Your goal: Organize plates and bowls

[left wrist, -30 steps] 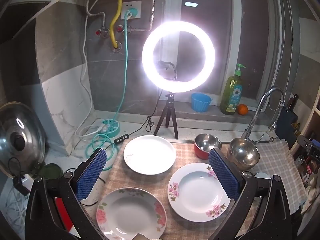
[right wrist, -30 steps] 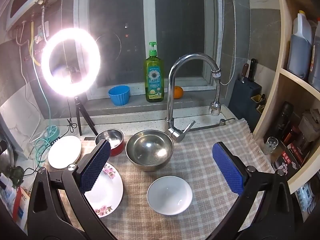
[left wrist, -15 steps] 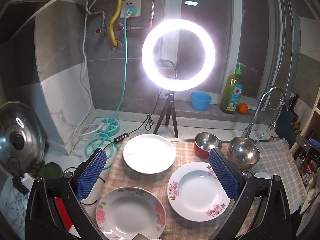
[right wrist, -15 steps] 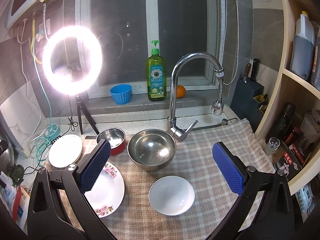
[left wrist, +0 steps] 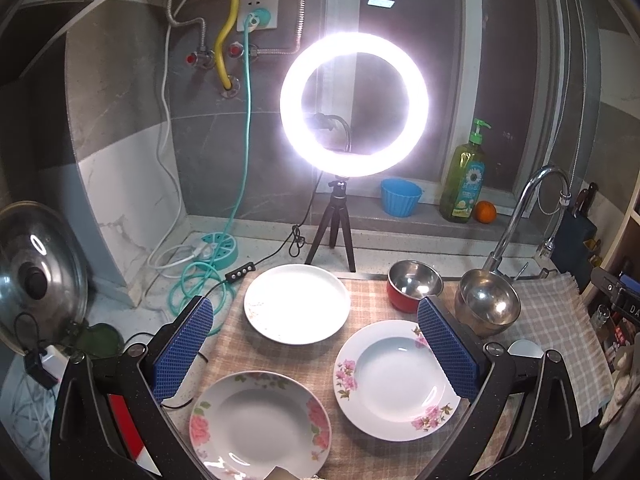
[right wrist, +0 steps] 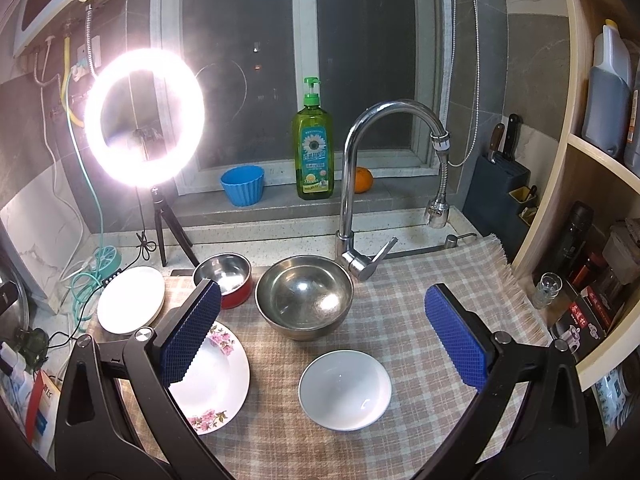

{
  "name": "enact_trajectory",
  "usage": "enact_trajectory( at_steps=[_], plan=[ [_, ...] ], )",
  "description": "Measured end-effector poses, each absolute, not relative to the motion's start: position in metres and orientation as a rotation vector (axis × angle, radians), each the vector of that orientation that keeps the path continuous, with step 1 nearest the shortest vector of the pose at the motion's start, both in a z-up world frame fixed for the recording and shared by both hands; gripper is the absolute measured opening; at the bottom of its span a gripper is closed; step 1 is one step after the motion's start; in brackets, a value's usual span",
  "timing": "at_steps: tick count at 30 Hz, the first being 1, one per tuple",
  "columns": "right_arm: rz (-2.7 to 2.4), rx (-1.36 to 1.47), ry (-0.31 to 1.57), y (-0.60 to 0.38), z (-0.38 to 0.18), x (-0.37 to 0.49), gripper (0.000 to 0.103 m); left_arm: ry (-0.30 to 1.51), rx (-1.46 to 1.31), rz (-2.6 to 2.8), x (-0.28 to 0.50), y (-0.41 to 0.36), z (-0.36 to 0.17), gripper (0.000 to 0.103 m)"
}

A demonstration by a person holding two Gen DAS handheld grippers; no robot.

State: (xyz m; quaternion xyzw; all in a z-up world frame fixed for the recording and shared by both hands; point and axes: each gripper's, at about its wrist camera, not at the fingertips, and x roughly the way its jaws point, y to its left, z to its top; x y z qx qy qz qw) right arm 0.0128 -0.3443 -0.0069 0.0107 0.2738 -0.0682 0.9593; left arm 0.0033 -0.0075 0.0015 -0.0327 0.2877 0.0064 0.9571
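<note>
On the checked cloth lie a plain white plate, a flowered plate nearest me and a second flowered plate to its right. Behind them stand a small red steel-lined bowl and a large steel bowl. My left gripper hangs open above the plates, holding nothing. The right wrist view has the large steel bowl, a white bowl, the red bowl, a flowered plate and the white plate. My right gripper is open above the white bowl.
A lit ring light on a tripod stands behind the plates. A tap rises behind the large steel bowl. Soap bottle, blue cup and orange sit on the sill. Shelves close the right side; cables lie left.
Both views have shifted only slightly: the dishes sit a touch lower and nearer the middle. No dish has moved and both grippers stay open.
</note>
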Motion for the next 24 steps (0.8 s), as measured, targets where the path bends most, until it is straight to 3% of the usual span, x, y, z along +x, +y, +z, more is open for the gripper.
enact_trajectory(
  at_steps=[24],
  plan=[
    [-0.133, 0.025, 0.564, -0.3452, -0.0096, 0.0142, 0.103, 0.593, -0.065, 0.005, 0.0049, -0.0118, 0.0005, 0.102]
  ],
)
